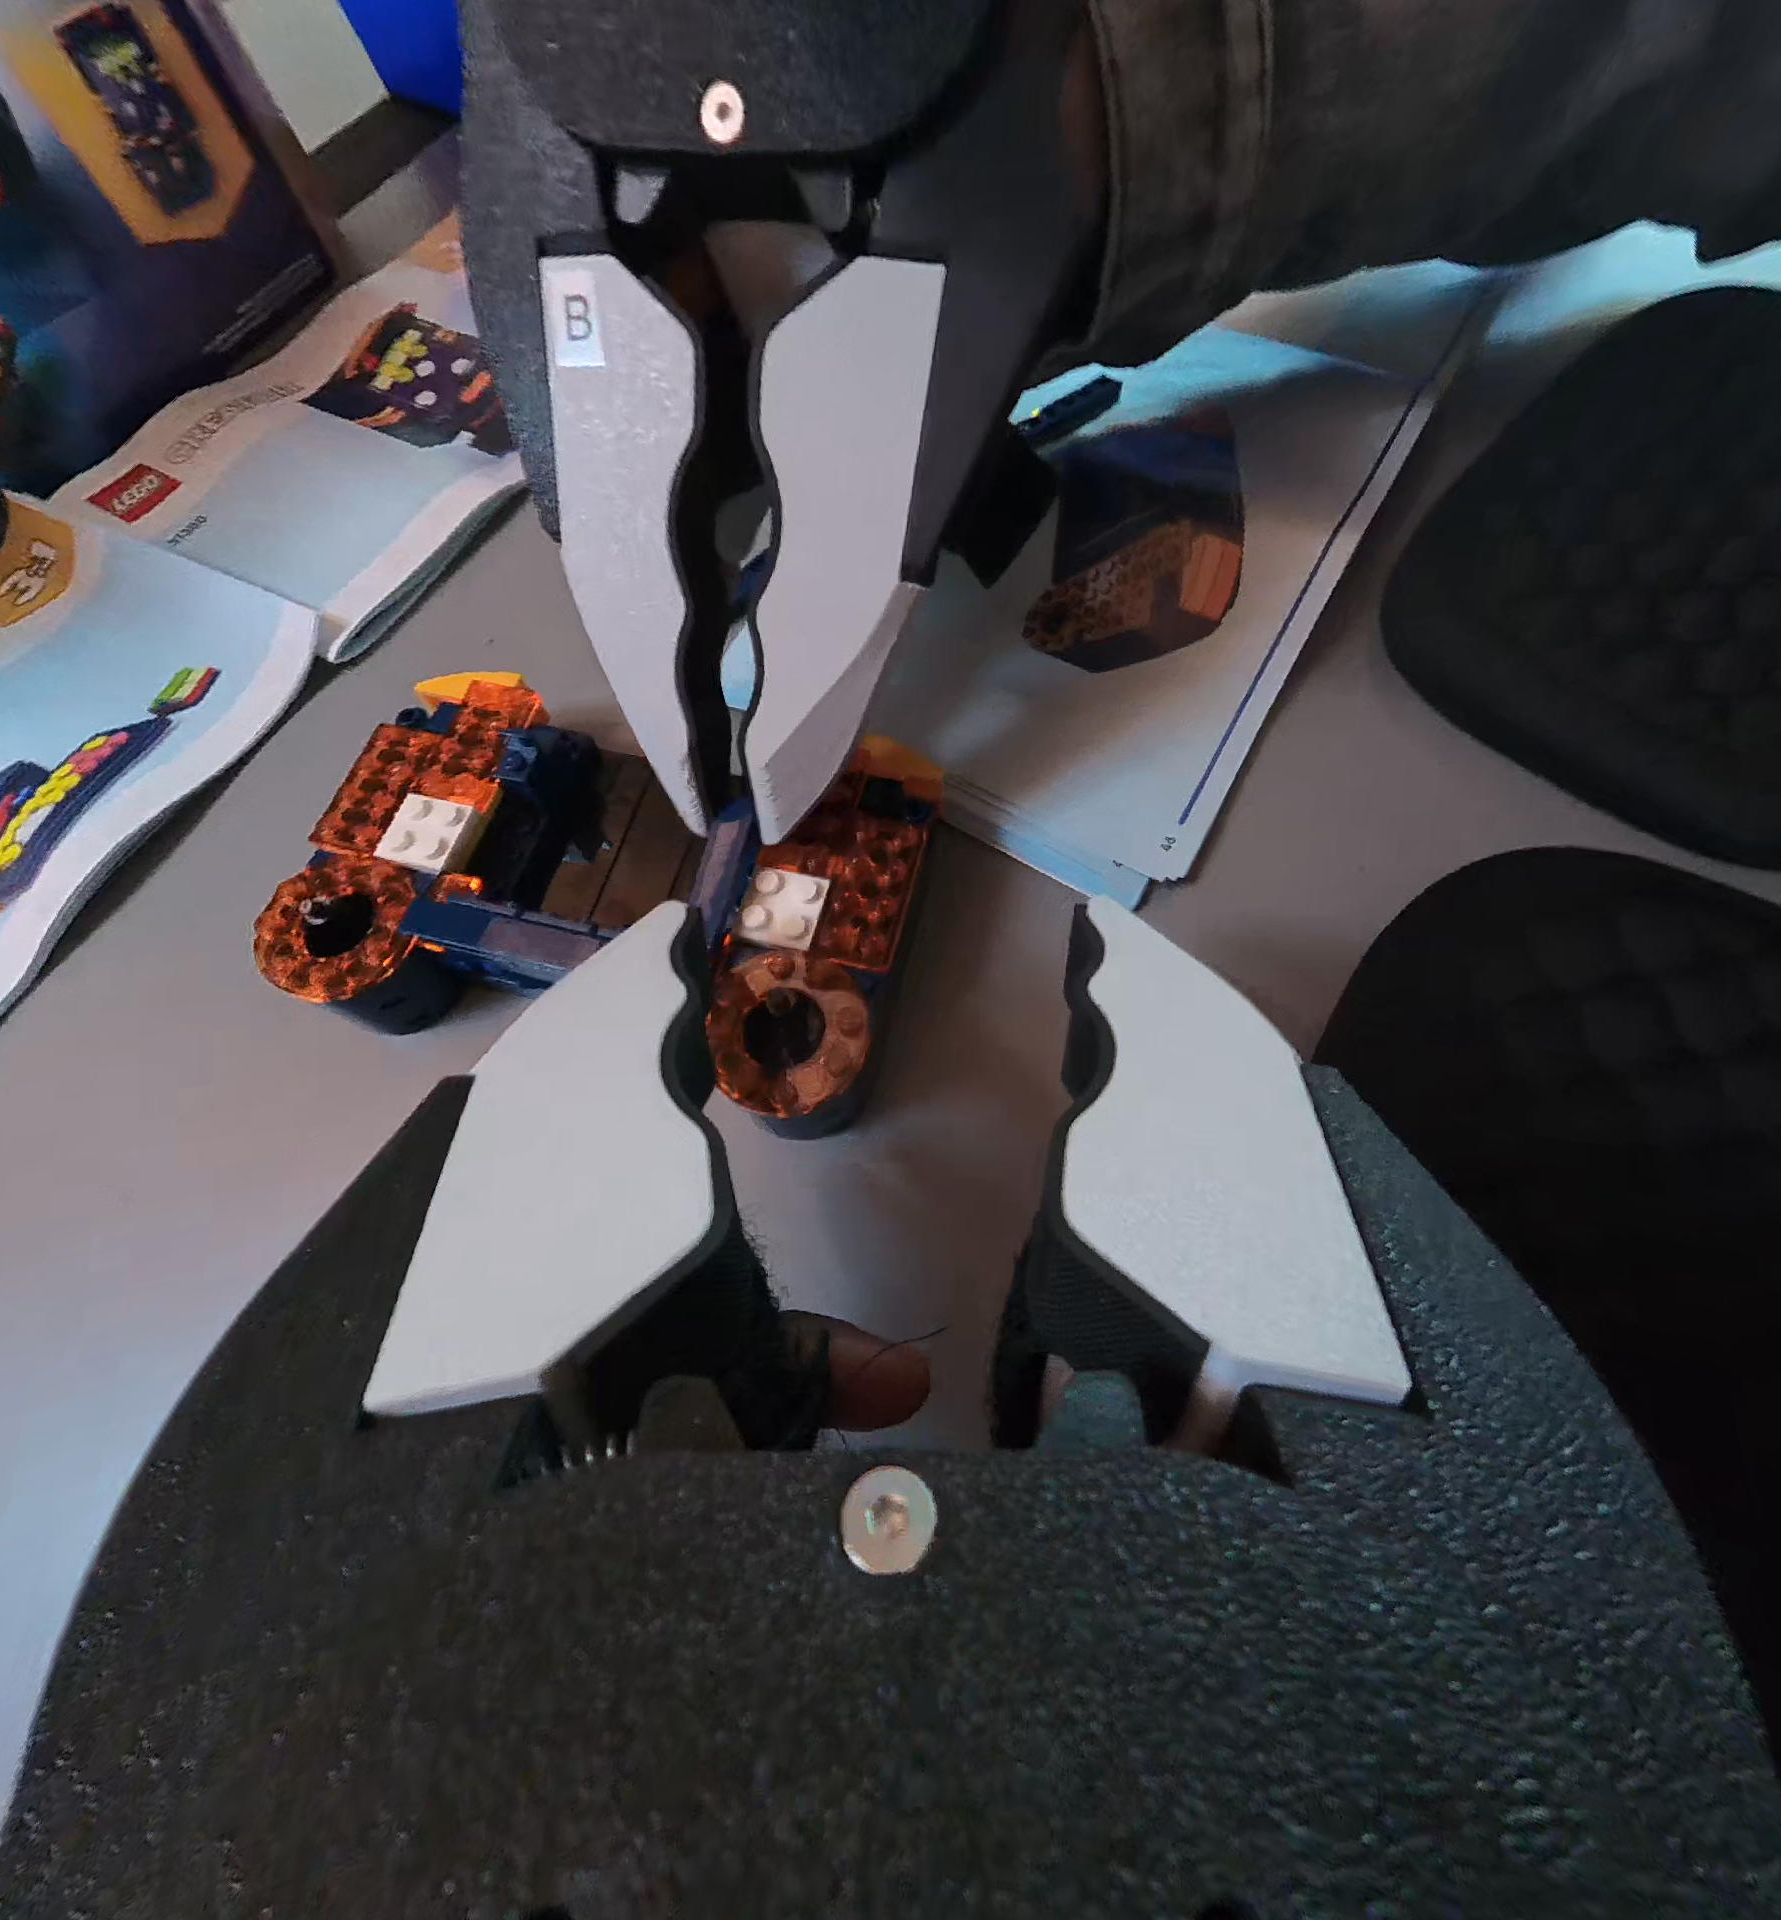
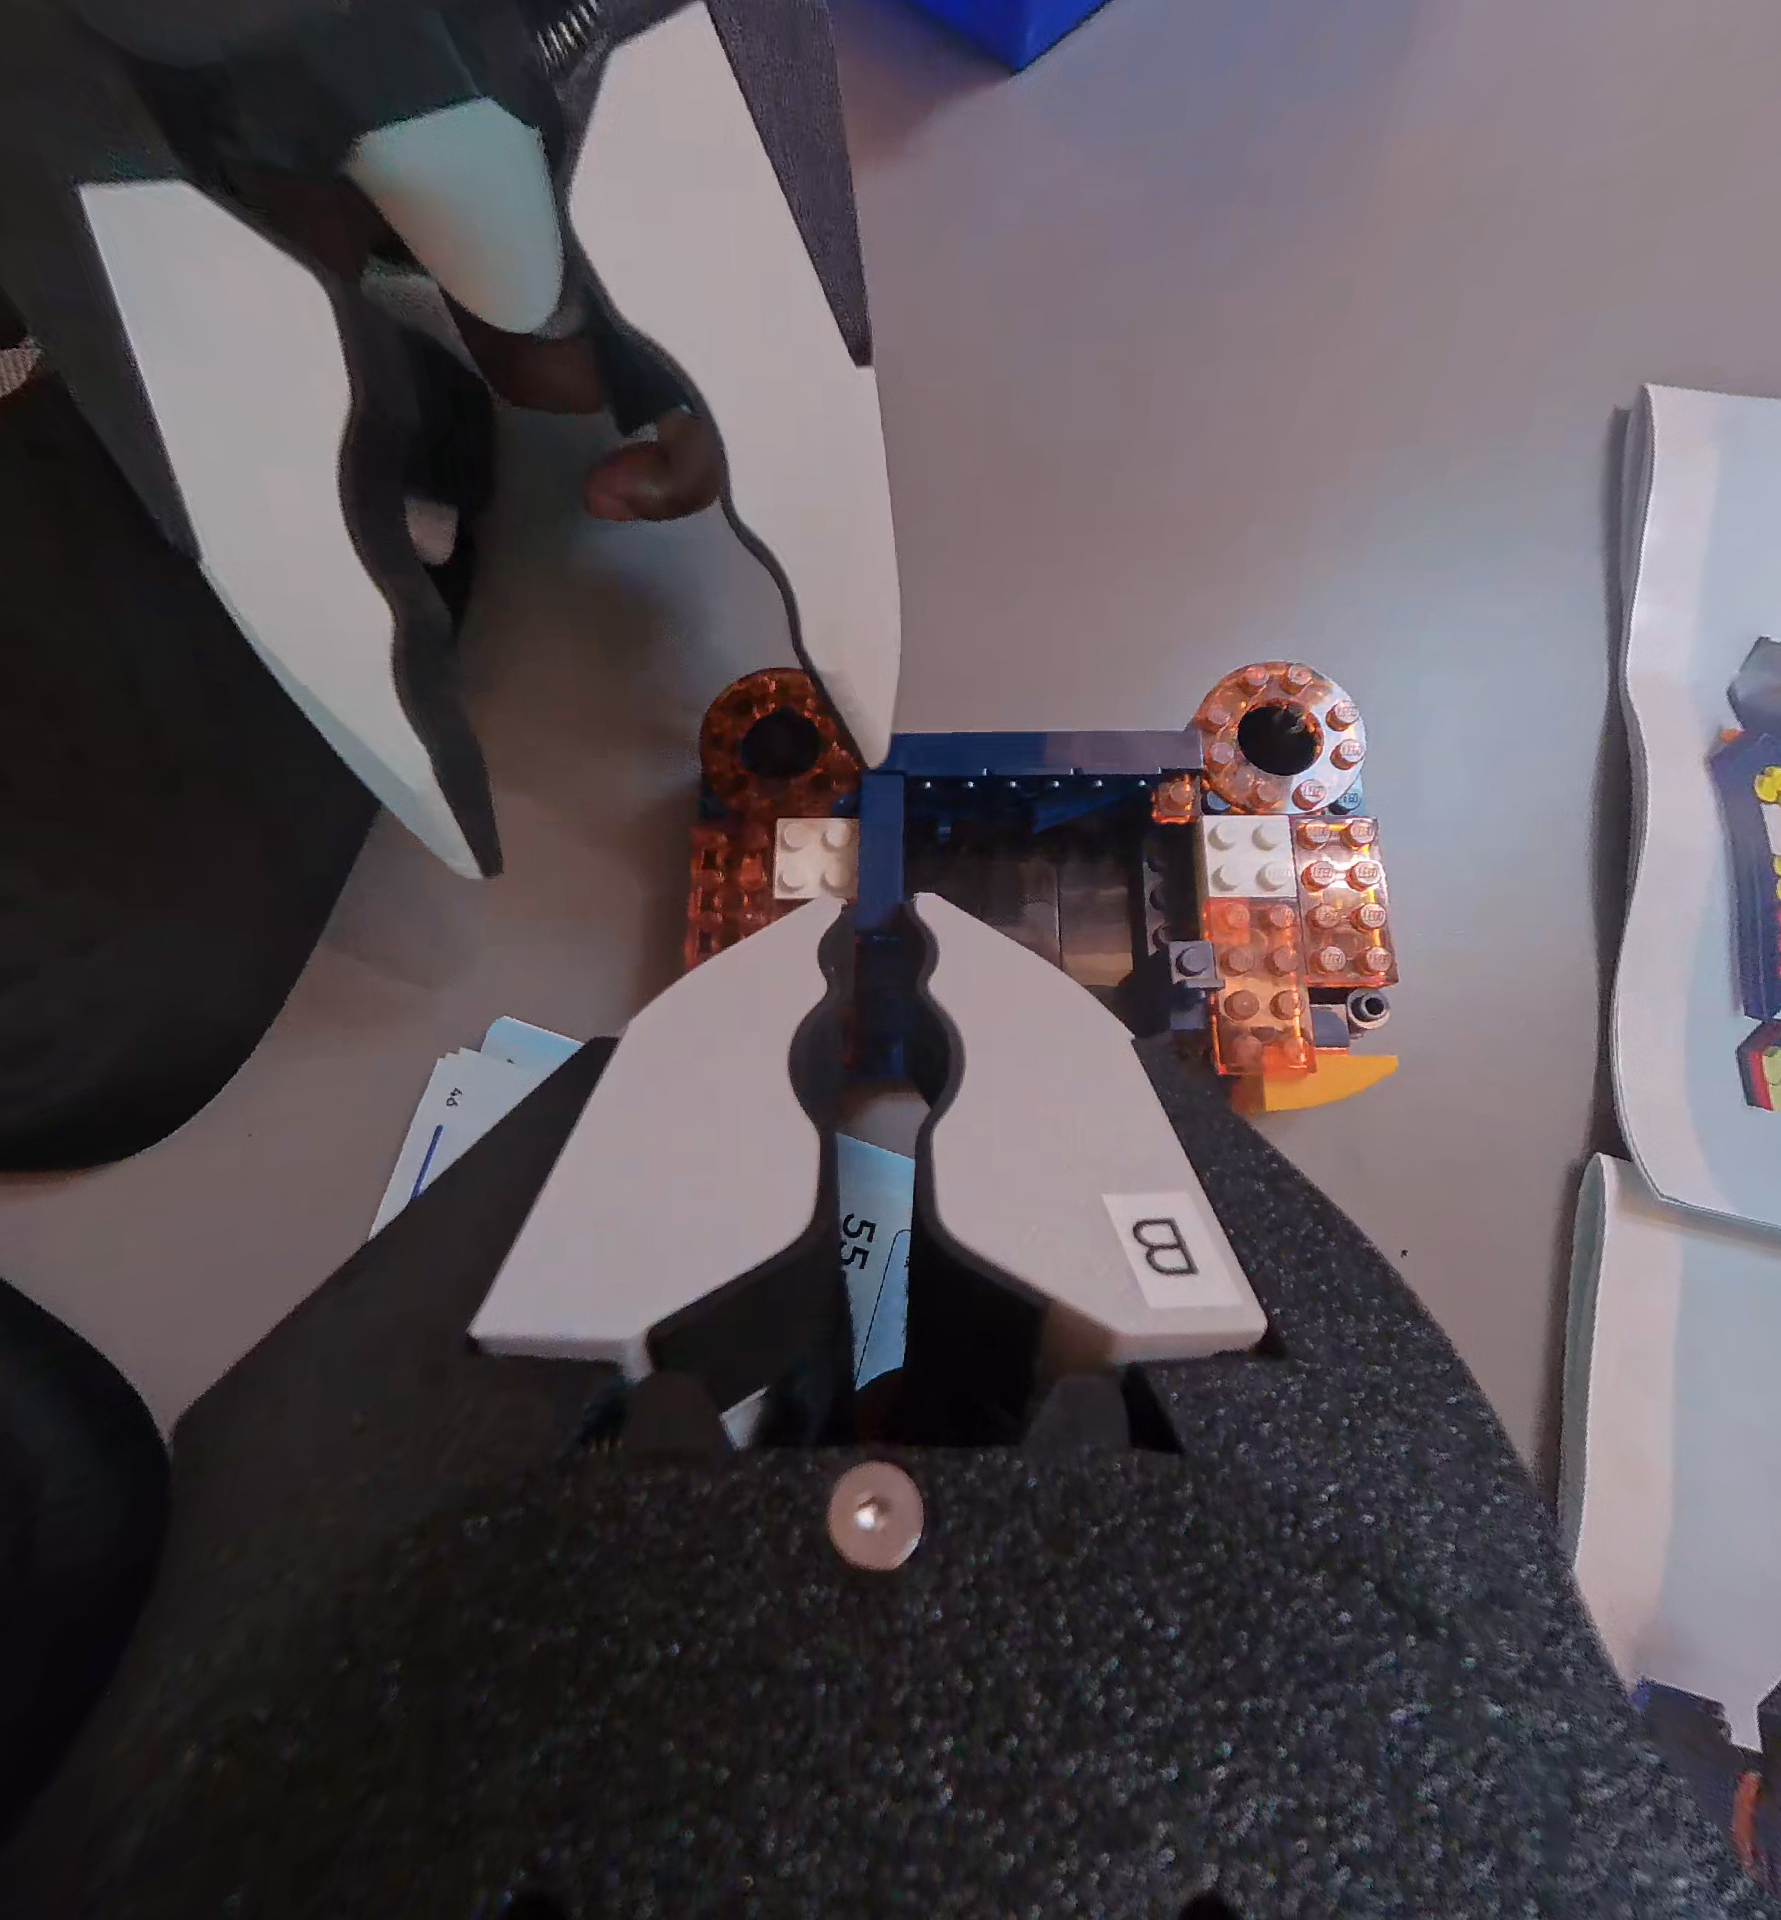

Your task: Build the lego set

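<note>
The right gripper [image 2: 881,920] is pinching a dark blue strip [image 2: 882,842] that stands along one inner edge of a brick model [image 2: 1052,883], and its two pads squeeze the strip from both sides. The left gripper [image 1: 881,920] is spread wide with nothing in it. One of its fingers [image 1: 616,997] sits right by the blue strip and the round orange ring [image 1: 787,1023], and the other finger hangs in the air off to the side. The model sits flat on a grey table [image 2: 1281,364]. It is made of see-through orange bricks, dark blue bricks and two little white bricks, with a second orange ring [image 2: 1279,736] at the far corner and a yellow curved bit [image 2: 1322,1086] at one end. I think the good way to work here is slow and gentle: keep the pinch square on the strip, do not twist, and let the free gripper steady the model low down so the small bricks do not pop off. Open booklets [image 1: 1125,665] lie on the table around the model, one with its page corner touching the bricks. A dark box with a picture [image 1: 179,156] stands farther back. Something bright blue [image 2: 979,26] peeks in at the edge. Dark bumpy cushions [image 1: 1634,571] sit beside the table, and a dark sleeve [image 1: 1333,135] reaches over.
</note>
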Tool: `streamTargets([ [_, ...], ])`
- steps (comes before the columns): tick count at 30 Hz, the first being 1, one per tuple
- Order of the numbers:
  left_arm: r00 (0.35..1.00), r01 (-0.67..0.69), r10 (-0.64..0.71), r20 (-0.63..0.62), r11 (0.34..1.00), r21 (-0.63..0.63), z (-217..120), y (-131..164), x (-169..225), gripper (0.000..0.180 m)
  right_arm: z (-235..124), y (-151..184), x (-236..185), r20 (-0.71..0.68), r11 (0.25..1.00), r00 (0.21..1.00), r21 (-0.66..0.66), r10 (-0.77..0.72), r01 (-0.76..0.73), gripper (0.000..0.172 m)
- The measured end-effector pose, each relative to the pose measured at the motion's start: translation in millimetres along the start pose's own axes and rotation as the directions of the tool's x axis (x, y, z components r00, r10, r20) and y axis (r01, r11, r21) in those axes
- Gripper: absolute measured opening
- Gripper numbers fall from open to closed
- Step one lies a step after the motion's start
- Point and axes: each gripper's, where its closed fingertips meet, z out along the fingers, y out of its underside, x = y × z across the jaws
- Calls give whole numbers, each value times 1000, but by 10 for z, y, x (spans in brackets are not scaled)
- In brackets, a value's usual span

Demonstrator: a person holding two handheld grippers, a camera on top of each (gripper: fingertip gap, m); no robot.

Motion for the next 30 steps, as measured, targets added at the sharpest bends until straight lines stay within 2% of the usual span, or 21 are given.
streamTargets([
  [6, 999, -26, 25, -40, 999, -22, 59, 1, 16, 69, 5, -3, -7, 18, 1000, 1000, -9, 12, -11, 8],
  [13, 1000, -11, 11, -25, 999, -34, 60, 45, -18, 69, 15, -12, -6, 45, 999, 999, -11, 31, -31, 8],
  [16, 1000, -12, 11, -24, 1000, -29, 61, 50, -19, 68, -9, 3, -64, 94, 999, 994, -11, 47, -46, 21],
  [20, 1000, -7, 6, -23, 1000, -25, 63, 50, -24, 68, -201, -12, -106, 139, 994, 987, 59, 78, -87, 31],
  [26, 1000, -1, 1, -29, 1000, -9, 61, 47, -24, 68, -395, 27, -70, 102, 983, 987, 121, 123, -135, 28],
  [30, 999, 9, -9, -35, 1000, 6, 57, 43, -30, 67, -330, 6, -7, 87, 977, 984, 128, 158, -168, 18],
])
